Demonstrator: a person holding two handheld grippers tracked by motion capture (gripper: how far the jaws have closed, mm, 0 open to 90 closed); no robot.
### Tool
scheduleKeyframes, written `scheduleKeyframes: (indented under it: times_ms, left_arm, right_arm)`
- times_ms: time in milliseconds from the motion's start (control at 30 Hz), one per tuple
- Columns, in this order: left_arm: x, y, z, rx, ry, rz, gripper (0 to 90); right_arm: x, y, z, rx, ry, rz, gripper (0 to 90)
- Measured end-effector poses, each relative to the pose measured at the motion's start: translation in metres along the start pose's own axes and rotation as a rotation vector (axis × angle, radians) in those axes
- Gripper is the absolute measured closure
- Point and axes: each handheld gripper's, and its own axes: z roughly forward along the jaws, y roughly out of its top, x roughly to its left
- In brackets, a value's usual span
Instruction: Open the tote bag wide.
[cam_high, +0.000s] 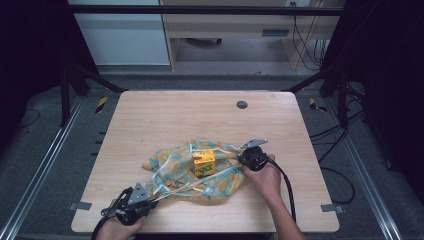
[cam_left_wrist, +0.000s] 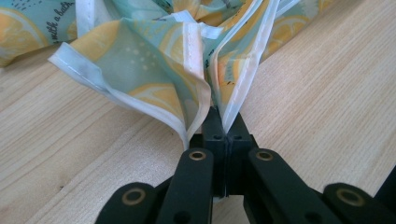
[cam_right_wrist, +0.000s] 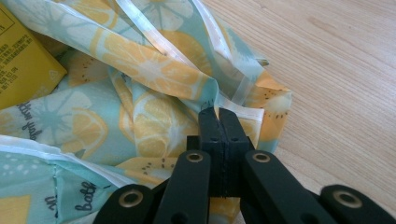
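Both grippers' jaws pinch the lemon-print cloth (cam_high: 200, 172) by its edges: left gripper (cam_high: 150, 202), right gripper (cam_high: 243, 159). A yellow box (cam_high: 204, 163) sits on the cloth between them. A round grey cap (cam_high: 242, 104) lies well apart on the counter (cam_high: 165, 115).

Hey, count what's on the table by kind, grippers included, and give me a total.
Patterned cloth: 1
Yellow box: 1
Grippers: 2, the left gripper and the right gripper, each shut on the cloth's edge
Total: 4
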Motion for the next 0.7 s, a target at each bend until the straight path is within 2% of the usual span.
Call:
scheduleKeyframes:
  times_ms: [200, 300, 500, 567, 700]
  left_arm:
    - [0.002, 0.0, -0.003, -0.031, 0.002, -0.011, 89.7]
    - [0.003, 0.0, -0.006, -0.06, -0.016, -0.029, 89.7]
    - [0.002, 0.0, -0.008, -0.053, 0.0, -0.012, 89.1]
    - [0.003, 0.0, -0.011, -0.078, 0.005, -0.023, 84.5]
    - [0.004, 0.003, -0.018, -0.157, 0.017, -0.03, 65.8]
  right_arm:
    - [0.0, 0.001, -0.003, -0.01, 0.004, -0.001, 89.5]
    - [0.0, 0.002, -0.006, -0.03, 0.01, -0.003, 89.0]
    - [0.0, 0.003, -0.012, -0.042, 0.021, -0.002, 88.3]
    - [0.001, 0.004, -0.016, -0.057, 0.023, -0.004, 83.8]
    - [0.002, 0.008, -0.028, -0.111, 0.01, 0.011, 73.0]
